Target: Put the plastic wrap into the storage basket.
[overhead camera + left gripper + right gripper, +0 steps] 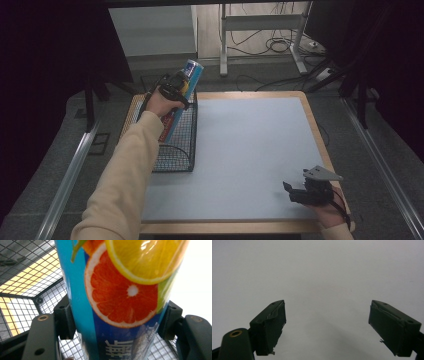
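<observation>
From above, the left gripper (pixel 176 86) holds a tall blue can (pixel 186 80) tilted over the wire basket (pixel 181 145), arm stretched out. The right gripper (pixel 300 192) rests on the grey table (pixel 240 150).

Left gripper view: both jaws squeeze the can (pixel 120 302).

Right gripper view: jaws wide apart, holding nothing.

The tall can (pixel 120 302) clamped in the left gripper (pixel 176 87) had a glossy printed skin (citrus slices on blue) that caught the light, while the pads (pixel 65 320) pressing it looked like matt black plastic. Around and below that gripper, the basket (pixel 181 145) was thin dark wire mesh. Under the right gripper (pixel 306 191), whose dull pads (pixel 272 326) looked scuffed, the table mat (pixel 245 150) was smooth, matt pale grey, edged with light wood (pixel 316 131).
</observation>
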The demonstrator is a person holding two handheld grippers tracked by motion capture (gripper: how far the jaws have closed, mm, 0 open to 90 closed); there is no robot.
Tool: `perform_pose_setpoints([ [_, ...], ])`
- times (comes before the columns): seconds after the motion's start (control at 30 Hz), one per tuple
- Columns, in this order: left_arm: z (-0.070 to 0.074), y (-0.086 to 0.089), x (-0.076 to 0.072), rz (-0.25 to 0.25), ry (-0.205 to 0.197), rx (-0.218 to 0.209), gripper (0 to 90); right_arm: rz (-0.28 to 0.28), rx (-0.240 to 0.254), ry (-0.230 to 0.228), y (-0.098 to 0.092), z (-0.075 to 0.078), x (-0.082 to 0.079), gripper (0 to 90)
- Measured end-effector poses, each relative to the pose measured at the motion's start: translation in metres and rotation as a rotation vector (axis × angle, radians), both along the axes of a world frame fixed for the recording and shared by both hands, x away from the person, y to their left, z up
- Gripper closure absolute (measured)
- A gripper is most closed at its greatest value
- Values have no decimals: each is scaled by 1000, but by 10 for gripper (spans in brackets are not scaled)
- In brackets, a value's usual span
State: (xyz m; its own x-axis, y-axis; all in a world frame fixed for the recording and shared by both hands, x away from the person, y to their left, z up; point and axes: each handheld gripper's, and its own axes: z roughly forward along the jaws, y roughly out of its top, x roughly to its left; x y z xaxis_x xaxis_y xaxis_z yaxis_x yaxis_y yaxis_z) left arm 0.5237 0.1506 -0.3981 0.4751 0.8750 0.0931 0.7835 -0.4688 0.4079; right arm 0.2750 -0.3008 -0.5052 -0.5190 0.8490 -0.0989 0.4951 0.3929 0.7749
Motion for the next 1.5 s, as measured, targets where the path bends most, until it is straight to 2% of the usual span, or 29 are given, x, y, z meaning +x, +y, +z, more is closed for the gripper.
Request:
perform_pose_setpoints([
  [0.27,-17,2,14,16,27,44,319,-3,1,4,-1,-1,1,146],
  [0.5,-26,-3,18,3,41,59,319,-4,-4,6,0,-1,1,146],
  [0.63,-31,-5,21,18,69,57,319,-4,-4,4,1,-1,0,146],
  [0.7,-34,-5,23,20,69,64,319,-3,-4,2,0,-1,-1,146],
  [0.8,-37,-6,25,12,71,102,318,-2,-4,4,0,-1,-1,146],
  [0.93,-38,-7,25,11,71,105,317,-1,-4,4,0,-1,0,146],
  [1.17,-37,-7,22,5,43,109,310,2,-4,1,0,0,-1,146],
  [1.23,-33,-6,20,11,24,85,294,2,-4,1,0,0,-1,146],
  [1.33,-27,-6,17,11,7,97,261,3,-3,3,0,0,-1,146],
  [1.43,-21,-6,12,12,-32,81,230,4,-2,2,1,0,-1,146],
  [1.5,-18,-7,8,4,-32,82,208,5,-3,2,1,0,-1,146],
])
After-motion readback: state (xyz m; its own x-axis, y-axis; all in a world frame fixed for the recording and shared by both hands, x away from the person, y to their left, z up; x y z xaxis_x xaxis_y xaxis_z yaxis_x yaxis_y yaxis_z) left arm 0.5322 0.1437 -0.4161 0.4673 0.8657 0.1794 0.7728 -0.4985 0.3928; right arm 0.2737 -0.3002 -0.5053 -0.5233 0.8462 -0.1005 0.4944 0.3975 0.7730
